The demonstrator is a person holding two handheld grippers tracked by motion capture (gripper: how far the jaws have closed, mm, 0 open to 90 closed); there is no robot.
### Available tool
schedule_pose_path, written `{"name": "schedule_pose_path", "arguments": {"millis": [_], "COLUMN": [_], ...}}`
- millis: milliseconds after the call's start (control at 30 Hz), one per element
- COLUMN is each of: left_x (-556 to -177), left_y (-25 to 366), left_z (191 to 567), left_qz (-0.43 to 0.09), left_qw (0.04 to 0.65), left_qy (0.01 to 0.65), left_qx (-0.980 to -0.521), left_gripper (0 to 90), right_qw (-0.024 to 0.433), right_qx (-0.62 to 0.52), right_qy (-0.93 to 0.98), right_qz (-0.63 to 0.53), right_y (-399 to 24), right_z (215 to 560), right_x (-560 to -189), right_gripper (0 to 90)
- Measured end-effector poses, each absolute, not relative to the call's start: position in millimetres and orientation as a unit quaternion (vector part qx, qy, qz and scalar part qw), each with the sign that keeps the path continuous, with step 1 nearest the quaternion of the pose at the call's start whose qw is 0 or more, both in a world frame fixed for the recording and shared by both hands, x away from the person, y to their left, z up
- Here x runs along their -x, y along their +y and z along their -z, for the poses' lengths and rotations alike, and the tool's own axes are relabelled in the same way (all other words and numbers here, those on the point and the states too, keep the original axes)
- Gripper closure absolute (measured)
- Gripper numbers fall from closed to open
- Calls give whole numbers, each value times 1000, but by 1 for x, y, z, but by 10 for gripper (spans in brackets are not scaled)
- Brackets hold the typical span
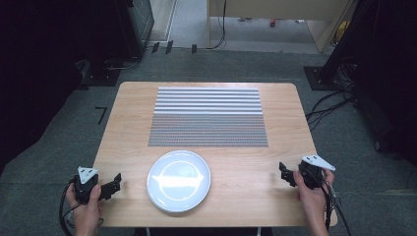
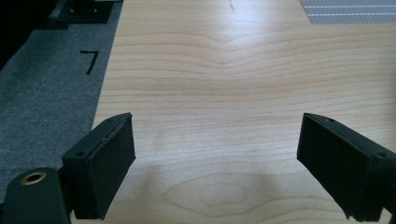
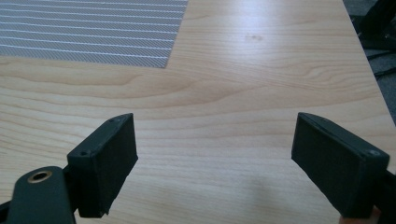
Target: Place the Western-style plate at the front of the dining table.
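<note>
Plate appears from the high view, between left gripper and right gripper; gripper views show fingers apart over bare worktop.

The table is made of pale wood, smooth, with wavy grain lines. A woven mat with fine grey and white stripes is laid on it. The plate is white and shiny. Matt black pads are seen on the jaws. Rough grey carpet is laid around.
</note>
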State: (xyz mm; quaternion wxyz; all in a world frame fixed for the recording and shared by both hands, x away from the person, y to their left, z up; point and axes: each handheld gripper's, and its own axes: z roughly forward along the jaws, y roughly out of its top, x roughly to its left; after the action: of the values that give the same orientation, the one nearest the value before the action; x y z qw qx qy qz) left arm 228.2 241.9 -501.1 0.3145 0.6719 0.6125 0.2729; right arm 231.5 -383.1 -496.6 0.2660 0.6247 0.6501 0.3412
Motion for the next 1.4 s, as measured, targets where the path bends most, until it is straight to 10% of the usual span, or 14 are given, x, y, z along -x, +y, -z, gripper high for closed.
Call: {"name": "schedule_pose_path", "arguments": {"millis": [1400], "left_x": [-237], "left_y": [217], "left_z": [469], "left_qz": [-258], "left_qw": [353], "left_qy": [590], "left_qx": [-679], "left_gripper": [121], "right_qw": [219], "right_qx": [-577], "right_qy": [667], "right_qz": [-417], "right_y": [-310], "right_z": [456], "right_x": [-246], "right_gripper": [143]}}
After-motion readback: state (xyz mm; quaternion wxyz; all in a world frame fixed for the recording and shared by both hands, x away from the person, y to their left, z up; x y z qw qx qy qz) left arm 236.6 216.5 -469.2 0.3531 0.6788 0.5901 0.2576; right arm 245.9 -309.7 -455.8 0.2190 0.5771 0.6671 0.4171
